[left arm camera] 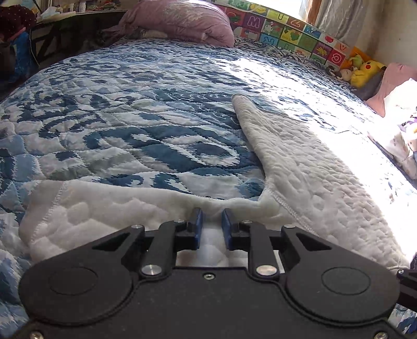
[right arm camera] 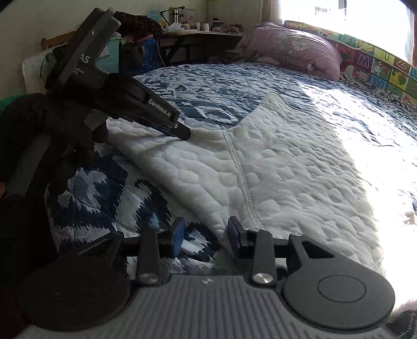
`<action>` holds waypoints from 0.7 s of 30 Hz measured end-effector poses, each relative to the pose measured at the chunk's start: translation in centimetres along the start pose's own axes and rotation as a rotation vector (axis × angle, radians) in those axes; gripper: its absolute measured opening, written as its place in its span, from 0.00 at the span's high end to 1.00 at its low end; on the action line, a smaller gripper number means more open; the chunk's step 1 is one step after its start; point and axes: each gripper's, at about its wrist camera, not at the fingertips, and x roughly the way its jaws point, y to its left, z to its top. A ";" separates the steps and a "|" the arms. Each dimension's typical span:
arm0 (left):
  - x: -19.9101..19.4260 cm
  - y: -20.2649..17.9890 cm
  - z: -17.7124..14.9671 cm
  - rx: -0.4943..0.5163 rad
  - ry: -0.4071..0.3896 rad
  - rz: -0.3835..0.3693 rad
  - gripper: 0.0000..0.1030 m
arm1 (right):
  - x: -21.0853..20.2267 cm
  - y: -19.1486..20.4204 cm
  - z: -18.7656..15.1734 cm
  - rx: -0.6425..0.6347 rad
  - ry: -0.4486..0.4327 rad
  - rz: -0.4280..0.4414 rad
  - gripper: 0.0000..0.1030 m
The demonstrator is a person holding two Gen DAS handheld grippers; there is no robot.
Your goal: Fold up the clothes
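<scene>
Bed quilt [left arm camera: 130, 109] soft: left hand-held gripper [left arm camera: 211, 216] pinches white garment [left arm camera: 299, 161] edge thinly, could slip; right hand-held gripper [right arm camera: 206, 234] spread, empty.

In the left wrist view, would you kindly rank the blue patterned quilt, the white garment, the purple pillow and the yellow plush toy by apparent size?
1. blue patterned quilt
2. white garment, though it lies nearest the camera
3. purple pillow
4. yellow plush toy

The left gripper [left arm camera: 211, 216] pinches the near edge of the white quilted garment [left arm camera: 299, 167], which lies on the blue-and-white bedspread [left arm camera: 125, 109].
</scene>
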 end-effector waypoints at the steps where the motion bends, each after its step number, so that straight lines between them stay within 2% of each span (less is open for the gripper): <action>1: 0.0 1.0 0.0 -0.016 0.000 0.021 0.81 | 0.0 -0.1 0.0 0.006 -0.002 0.004 0.63; 5: -0.6 5.1 0.2 -0.079 -0.004 0.104 0.81 | 0.0 -0.4 -0.3 0.024 -0.013 0.016 0.63; 8: -1.8 6.3 0.5 -0.108 -0.012 0.176 0.80 | -0.2 -0.6 -0.4 0.044 -0.020 0.024 0.63; 13: -4.8 8.8 0.9 -0.159 -0.057 0.248 0.79 | -2.1 -1.4 -0.8 0.102 -0.013 0.042 0.63; 17: -6.1 5.0 1.2 -0.086 -0.085 0.161 0.72 | -5.8 -4.0 -1.9 0.218 -0.092 0.025 0.63; 21: -6.0 -0.4 0.9 0.011 -0.076 0.034 0.71 | -9.1 -8.9 -3.3 0.347 -0.222 -0.125 0.63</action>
